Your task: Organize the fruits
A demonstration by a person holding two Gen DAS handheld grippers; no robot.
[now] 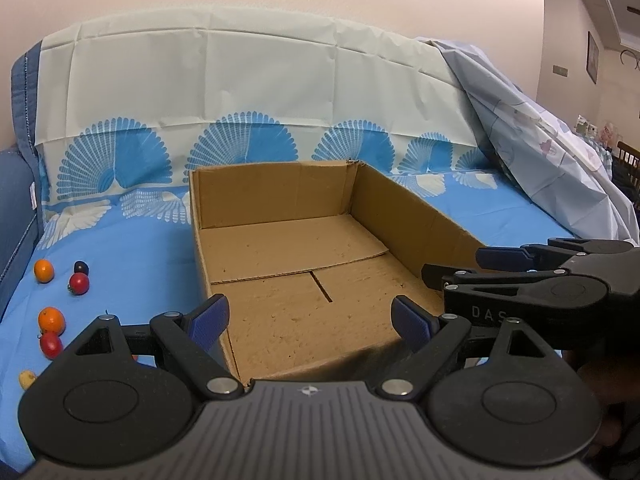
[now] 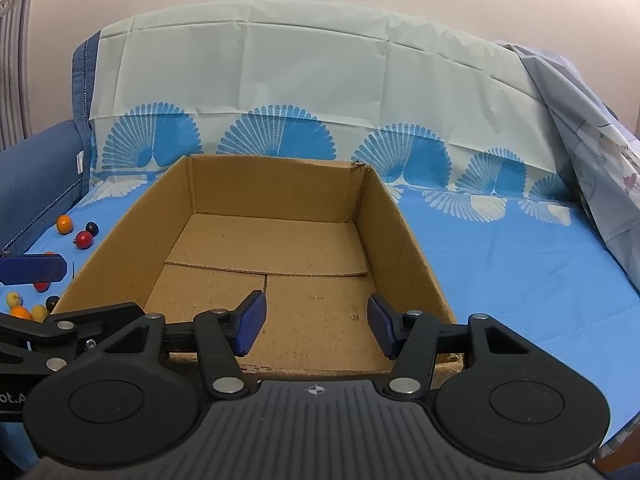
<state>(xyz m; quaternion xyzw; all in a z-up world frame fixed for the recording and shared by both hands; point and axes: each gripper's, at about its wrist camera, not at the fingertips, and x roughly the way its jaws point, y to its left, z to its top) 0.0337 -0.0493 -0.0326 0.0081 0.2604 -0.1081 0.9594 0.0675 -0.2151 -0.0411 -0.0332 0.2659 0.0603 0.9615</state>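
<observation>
An open, empty cardboard box (image 1: 404, 216) (image 2: 400, 240) sits on a blue patterned sheet. Small fruits lie left of it: an orange one (image 1: 43, 271) (image 2: 64, 224), a dark one (image 1: 81, 267) (image 2: 92, 227), a red one (image 1: 79, 283) (image 2: 84, 239), another orange one (image 1: 51, 320), a red one (image 1: 51, 345) and a yellow one (image 1: 26, 379). My left gripper (image 1: 310, 326) is open and empty over the box's near left corner. My right gripper (image 2: 314, 326) is open and empty above the box's near edge; it also shows in the left wrist view (image 1: 452, 266).
The blue sheet (image 2: 520, 264) covers a sofa with a cloth-draped backrest (image 1: 240, 80). A blue armrest (image 2: 36, 168) stands at the left. A crumpled pale sheet (image 1: 540, 152) hangs at the right. More small fruits (image 2: 28, 308) lie by the box's near left corner.
</observation>
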